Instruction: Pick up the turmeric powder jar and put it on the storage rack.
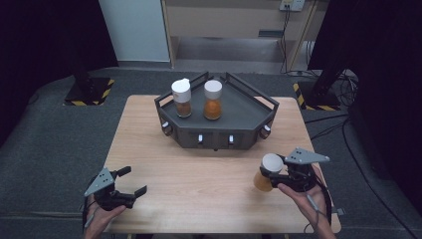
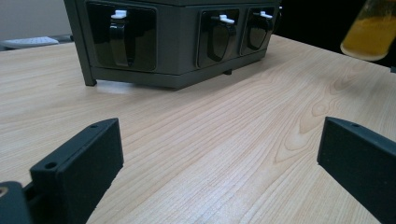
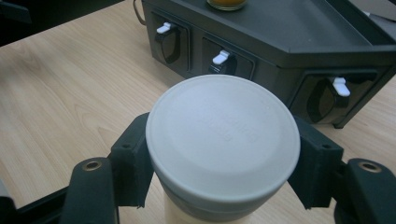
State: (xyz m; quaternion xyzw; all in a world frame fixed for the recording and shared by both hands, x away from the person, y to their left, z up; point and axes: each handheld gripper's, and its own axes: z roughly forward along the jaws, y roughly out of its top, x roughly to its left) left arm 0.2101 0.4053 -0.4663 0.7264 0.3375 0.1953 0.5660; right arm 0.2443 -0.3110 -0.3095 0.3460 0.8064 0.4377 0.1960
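My right gripper (image 1: 272, 172) is shut on a spice jar (image 1: 267, 173) with a white cap (image 3: 223, 140) and orange contents, held above the table's front right. Its jaws clamp the jar just below the cap. The same jar's orange bottom (image 2: 369, 32) hangs at the top right of the left gripper view. A dark grey rack (image 1: 256, 107) stands at the table's far middle. On it are a brown-filled jar (image 1: 181, 98) and an orange-filled jar (image 1: 213, 100), both upright with white caps. My left gripper (image 1: 130, 180) rests open near the front left edge with nothing between its jaws.
The rack's front wall carries hooks with white tips (image 3: 220, 58), also seen close up as hooks (image 2: 120, 32) in the left gripper view. Bare wooden tabletop (image 1: 199, 169) lies between the grippers and the rack. Cables trail on the floor at the right (image 1: 343, 84).
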